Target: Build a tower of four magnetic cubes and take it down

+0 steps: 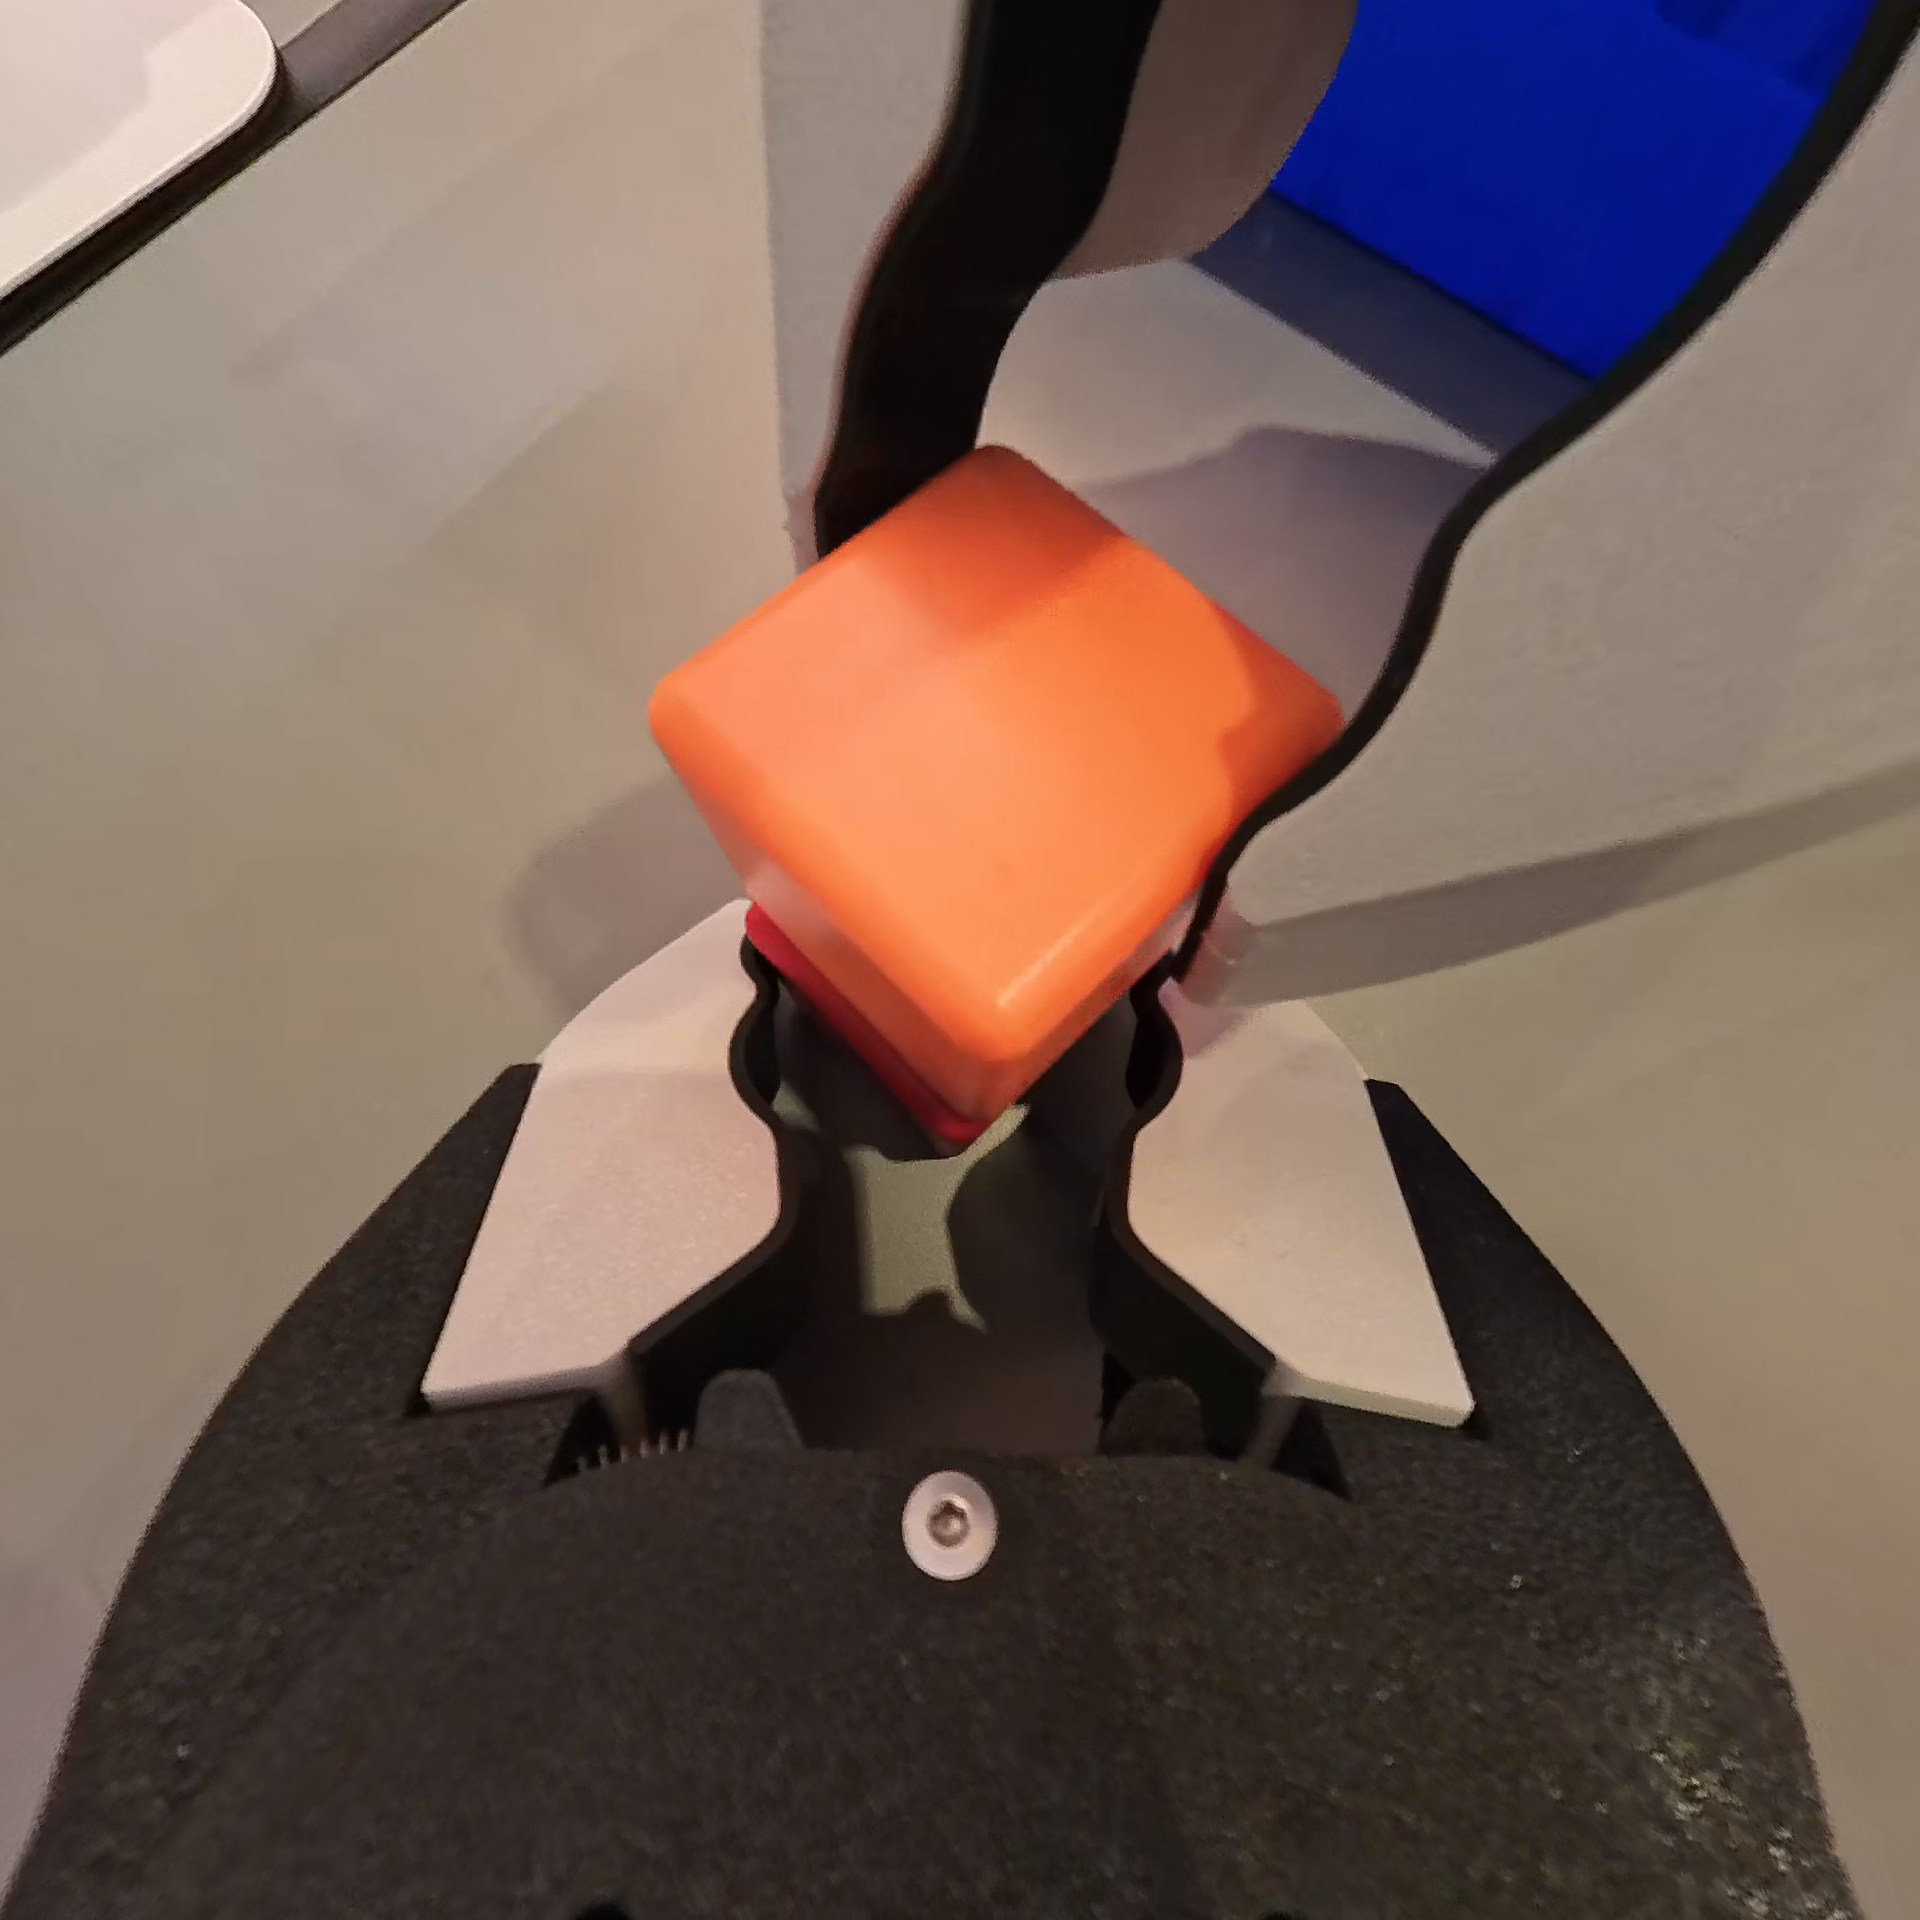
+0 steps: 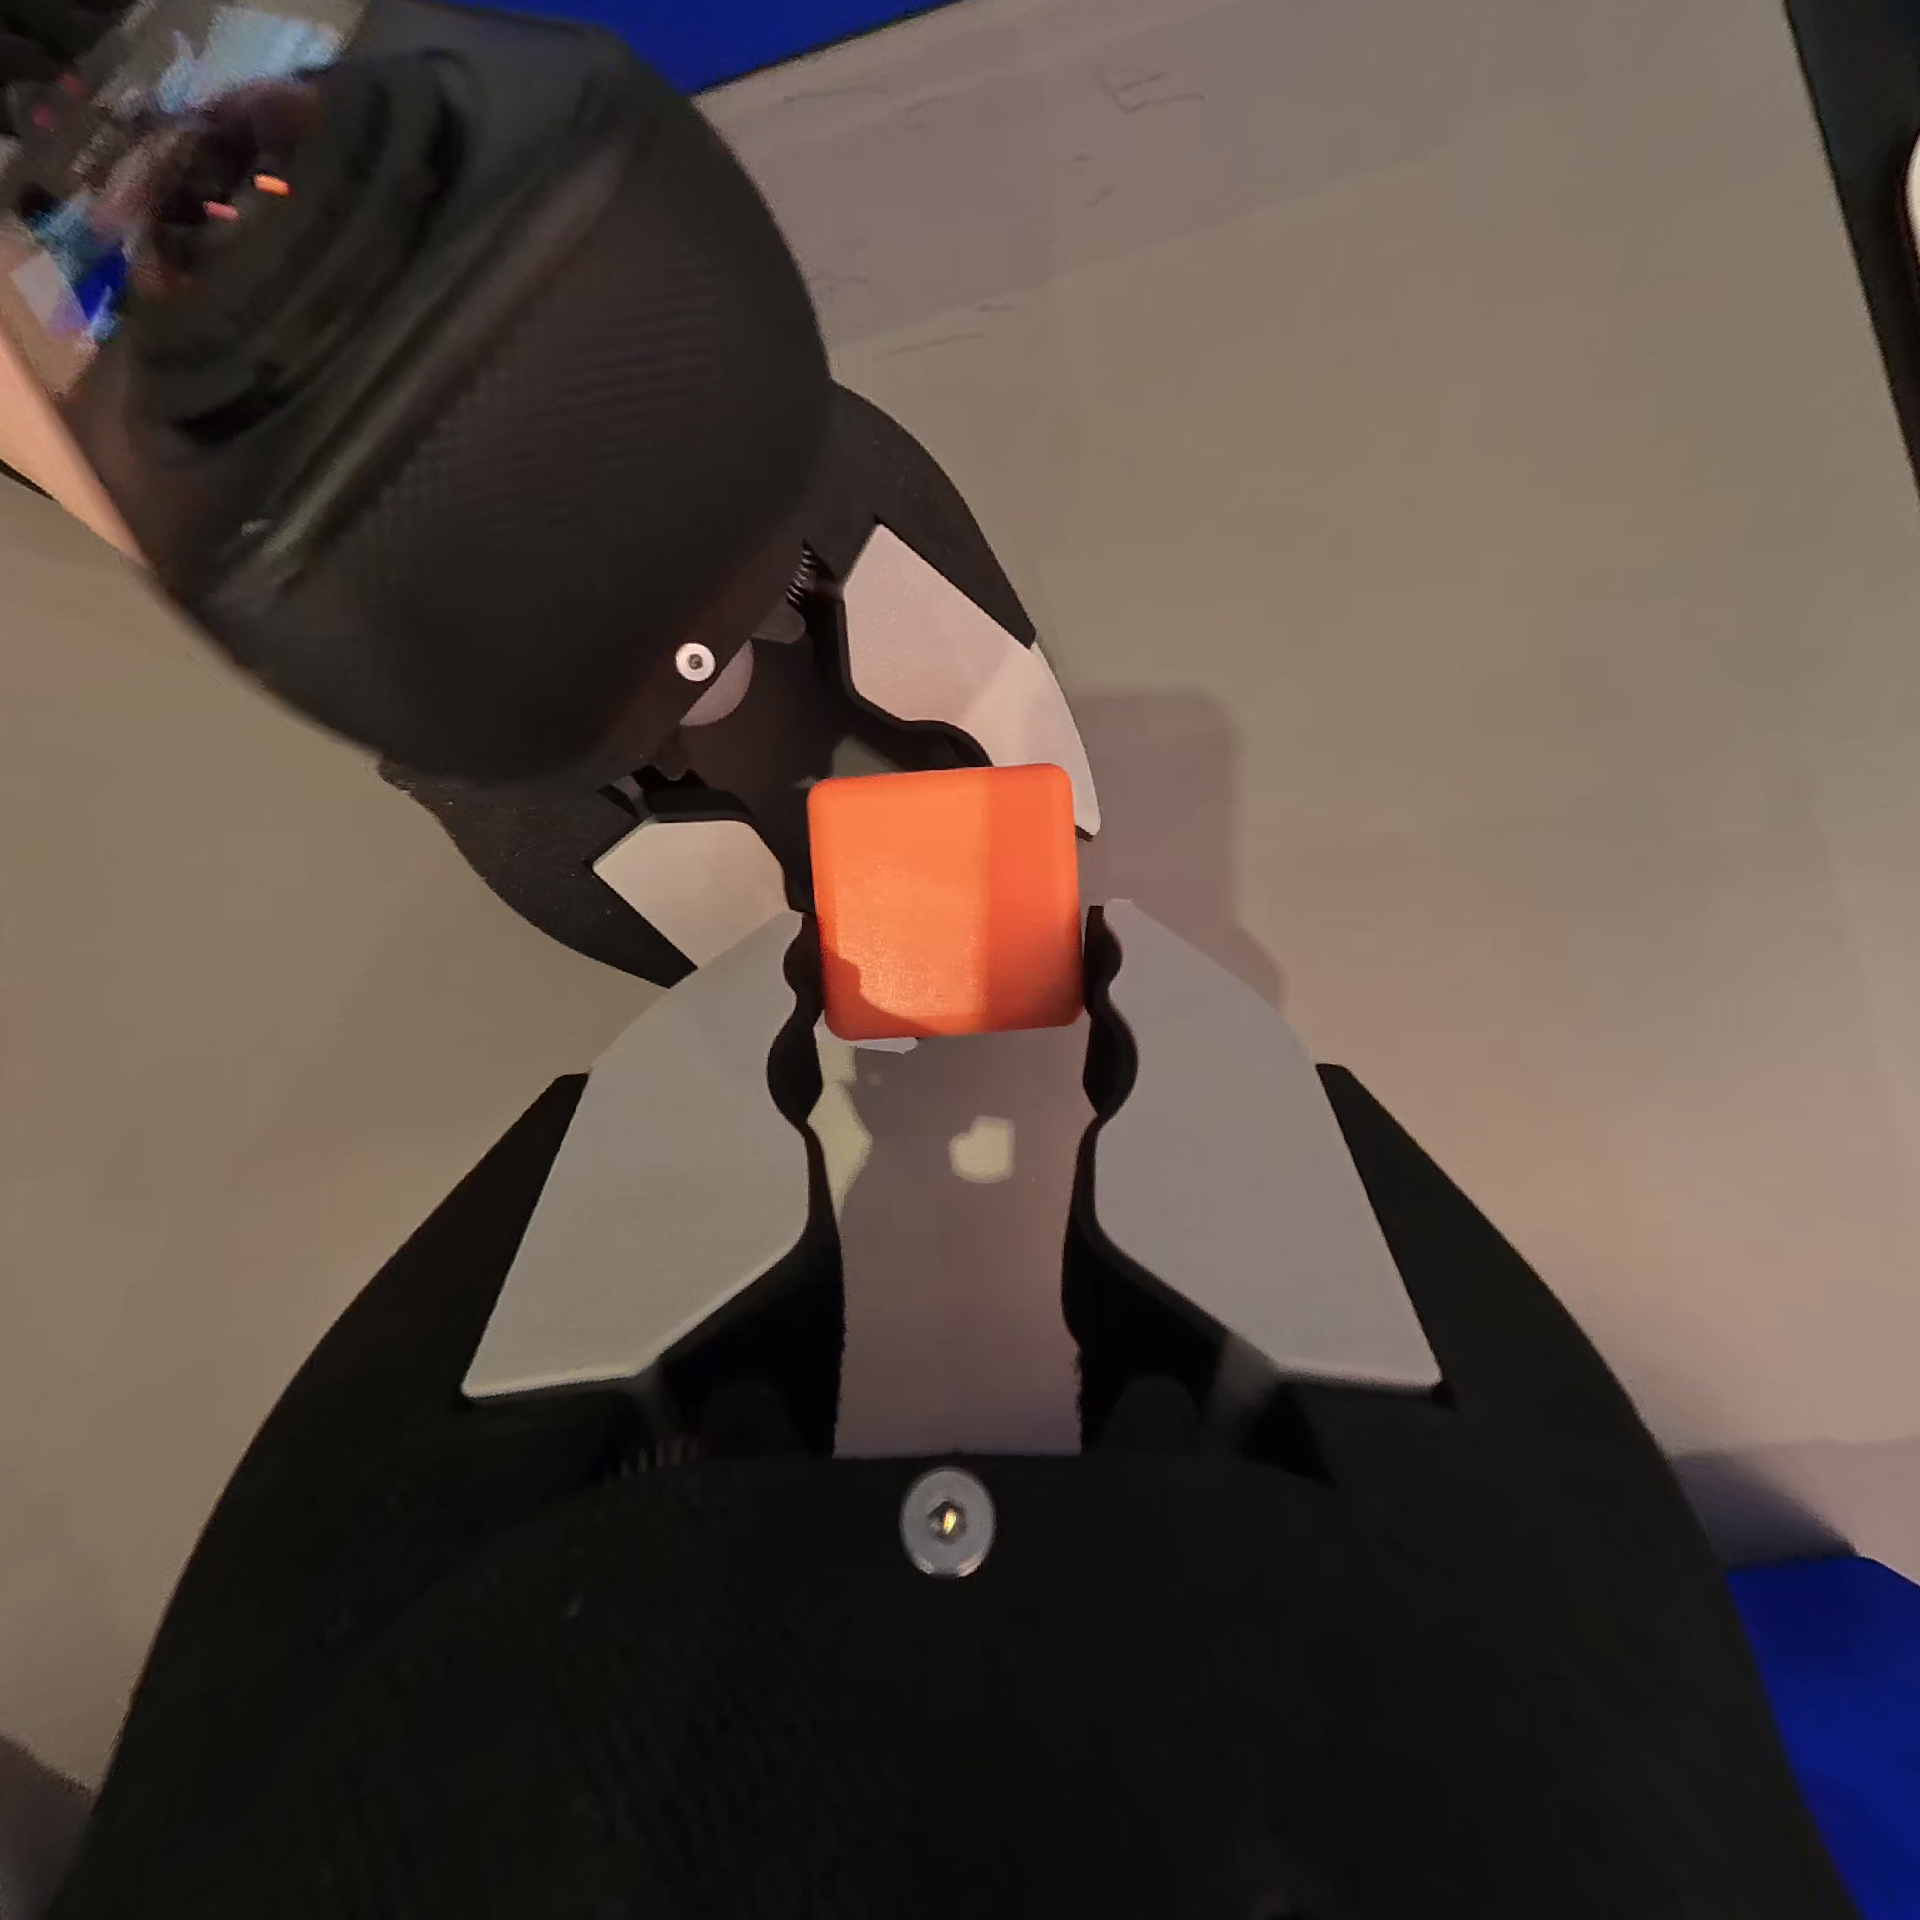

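The left gripper [image 1: 951,1023] is clamped on a red cube [image 1: 821,987] under the orange cube [image 1: 977,769]. The right gripper [image 2: 945,971] pinches the orange one by its flat sides. These look like rigid, smooth, light blocks; magnets will probably resist separation. Beyond lie the grey table [image 1: 312,623] and a blue bin [image 1: 1538,177]; nothing obstructs.

Soft, warm indoor light falls from above and lies evenly on the pale worktop [image 1: 312,727]. The orange cube [image 1: 987,769] shows one bright face and one shaded face, and it throws a faint grey shadow onto the worktop behind it. Motion blur smears the far tongs [image 1: 1039,644] in the left wrist view. Both wide-angle views bend straight lines near the edges, and close parts look soft.
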The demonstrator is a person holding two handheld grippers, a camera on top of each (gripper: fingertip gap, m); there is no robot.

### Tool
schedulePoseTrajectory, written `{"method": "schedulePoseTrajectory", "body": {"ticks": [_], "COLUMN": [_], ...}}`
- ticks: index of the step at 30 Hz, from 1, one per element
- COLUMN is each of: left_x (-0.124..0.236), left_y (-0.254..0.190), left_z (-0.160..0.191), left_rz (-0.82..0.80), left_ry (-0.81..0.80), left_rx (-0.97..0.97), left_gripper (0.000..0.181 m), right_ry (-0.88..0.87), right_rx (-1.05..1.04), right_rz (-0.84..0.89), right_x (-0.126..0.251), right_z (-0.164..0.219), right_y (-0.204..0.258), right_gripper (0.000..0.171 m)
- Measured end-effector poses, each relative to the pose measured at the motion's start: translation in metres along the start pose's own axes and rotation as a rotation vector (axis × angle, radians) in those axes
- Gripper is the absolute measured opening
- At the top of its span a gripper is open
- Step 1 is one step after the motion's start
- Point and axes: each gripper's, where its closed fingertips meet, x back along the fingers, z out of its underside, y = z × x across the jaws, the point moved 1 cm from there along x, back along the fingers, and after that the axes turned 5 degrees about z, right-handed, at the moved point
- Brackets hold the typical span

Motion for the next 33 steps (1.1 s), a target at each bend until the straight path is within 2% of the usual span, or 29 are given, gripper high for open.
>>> {"method": "schedulePoseTrajectory", "body": {"ticks": [3, 8, 13, 16, 18, 21, 24, 27, 29, 33], "left_x": [0.000, 0.000, 0.000, 0.000, 0.000, 0.000, 0.000, 0.000, 0.000, 0.000], "left_y": [0.000, 0.000, -0.001, -0.001, -0.001, -0.001, -0.001, -0.001, -0.001, -0.001], "left_z": [0.000, 0.000, 0.000, 0.000, 0.000, 0.000, 0.001, 0.000, 0.000, 0.001], "left_rz": [0.003, 0.003, 0.009, 0.009, 0.009, 0.009, 0.009, 0.010, 0.010, 0.010], "left_ry": [0.003, 0.003, 0.003, 0.003, 0.003, 0.002, 0.002, 0.002, 0.002, 0.002], "left_rx": [0.005, 0.005, 0.003, 0.003, 0.003, 0.003, 0.002, 0.002, 0.002, 0.001], "left_gripper": [0.066, 0.066, 0.066, 0.066, 0.066, 0.066, 0.066, 0.066, 0.066, 0.066], "right_ry": [-0.055, -0.090, -0.165, -0.252, -0.250, -0.090, 0.140, 0.358, 0.459, 0.539], "right_rx": [-0.036, -0.050, -0.093, -0.211, -0.270, -0.280, -0.390, -0.503, -0.519, -0.558], "right_rz": [-0.013, 0.077, 0.233, 0.332, 0.320, 0.284, 0.299, 0.297, 0.298, 0.290], "right_x": [0.014, 0.048, 0.113, 0.163, 0.181, 0.182, 0.176, 0.170, 0.166, 0.156], "right_z": [-0.006, -0.001, 0.015, 0.041, 0.069, 0.131, 0.192, 0.237, 0.254, 0.265], "right_y": [-0.002, -0.021, -0.051, -0.076, -0.082, -0.077, -0.078, -0.074, -0.073, -0.077], "right_gripper": [0.049, 0.049, 0.050, 0.050, 0.049, 0.050, 0.050, 0.050, 0.050, 0.050]}}
